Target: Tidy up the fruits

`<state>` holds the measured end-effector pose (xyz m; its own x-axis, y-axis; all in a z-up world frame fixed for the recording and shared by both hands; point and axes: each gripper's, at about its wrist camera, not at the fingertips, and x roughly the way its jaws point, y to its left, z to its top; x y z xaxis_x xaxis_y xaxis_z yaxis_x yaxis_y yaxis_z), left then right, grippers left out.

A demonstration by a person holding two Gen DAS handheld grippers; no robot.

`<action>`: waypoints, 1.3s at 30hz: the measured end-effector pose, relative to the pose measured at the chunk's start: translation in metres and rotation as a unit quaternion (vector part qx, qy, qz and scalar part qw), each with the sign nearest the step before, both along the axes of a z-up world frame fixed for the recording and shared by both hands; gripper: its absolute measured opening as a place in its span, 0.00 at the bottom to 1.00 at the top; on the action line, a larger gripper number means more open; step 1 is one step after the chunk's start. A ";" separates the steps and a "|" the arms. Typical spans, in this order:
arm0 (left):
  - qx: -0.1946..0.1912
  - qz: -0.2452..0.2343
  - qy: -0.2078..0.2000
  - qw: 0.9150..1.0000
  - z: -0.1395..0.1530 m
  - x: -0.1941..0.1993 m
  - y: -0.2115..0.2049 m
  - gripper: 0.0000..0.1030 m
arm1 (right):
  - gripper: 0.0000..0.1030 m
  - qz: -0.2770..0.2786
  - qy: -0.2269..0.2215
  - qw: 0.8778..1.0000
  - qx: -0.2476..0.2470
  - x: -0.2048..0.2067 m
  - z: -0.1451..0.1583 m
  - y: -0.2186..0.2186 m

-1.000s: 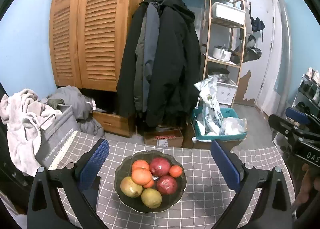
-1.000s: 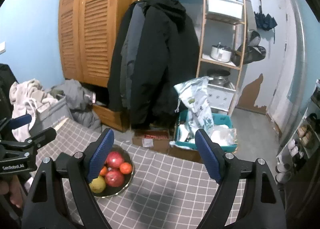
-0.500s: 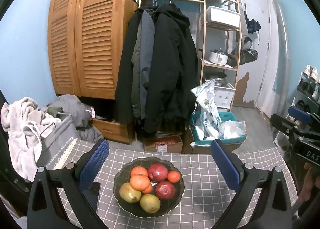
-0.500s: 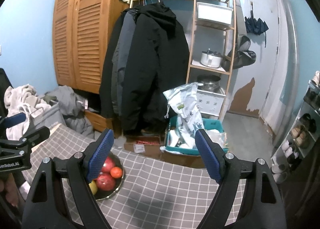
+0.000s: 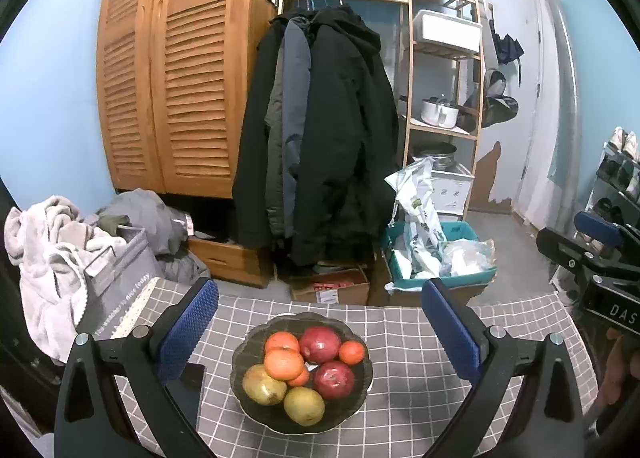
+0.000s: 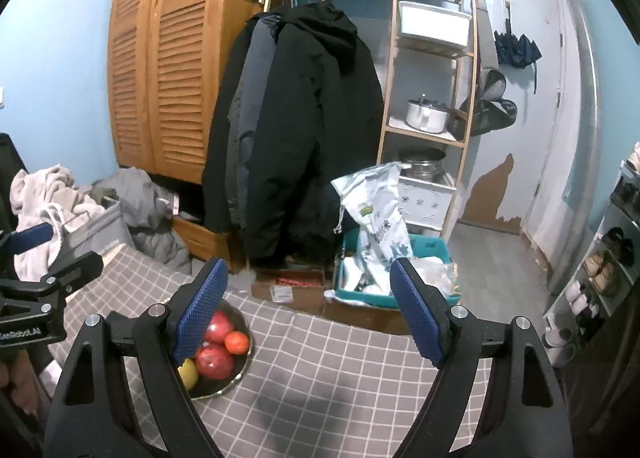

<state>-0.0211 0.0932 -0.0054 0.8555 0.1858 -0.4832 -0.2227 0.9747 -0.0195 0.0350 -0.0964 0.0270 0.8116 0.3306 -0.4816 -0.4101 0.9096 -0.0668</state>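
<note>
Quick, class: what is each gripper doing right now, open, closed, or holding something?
Left gripper: open, holding nothing, above the fruit bowl.
Right gripper: open, holding nothing.

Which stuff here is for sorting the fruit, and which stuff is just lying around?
For the job:
- bowl of fruit: red apples, oranges, yellow-green pears
- left gripper, open
- right gripper, open

Just lying around:
- hanging coats
- laundry basket
- teal crate
- pot on the shelf
</note>
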 end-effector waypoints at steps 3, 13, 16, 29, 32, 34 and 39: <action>0.001 0.000 0.000 1.000 0.001 -0.001 0.000 0.99 | 0.80 -0.001 0.000 1.000 0.000 0.000 0.000 0.001; 0.003 0.002 0.000 1.000 0.002 -0.001 -0.001 0.99 | 0.80 -0.001 0.000 1.000 -0.001 -0.001 0.000 0.002; 0.004 0.002 0.000 1.000 0.002 -0.001 -0.001 0.99 | 0.80 0.000 -0.001 1.000 -0.002 -0.001 0.001 0.003; 0.007 0.001 0.001 1.000 0.002 -0.002 -0.002 0.99 | 0.80 -0.001 -0.001 1.000 -0.002 -0.002 0.001 0.003; 0.007 0.001 0.001 1.000 0.002 -0.002 -0.003 0.99 | 0.80 -0.001 -0.002 1.000 -0.002 0.000 0.002 0.001; 0.007 0.001 0.000 1.000 0.002 -0.001 -0.003 0.99 | 0.80 -0.001 -0.002 1.000 -0.002 0.000 0.002 0.001; 0.004 0.003 0.003 1.000 0.002 -0.002 -0.001 0.99 | 0.80 -0.001 -0.002 1.000 -0.003 -0.001 0.002 0.002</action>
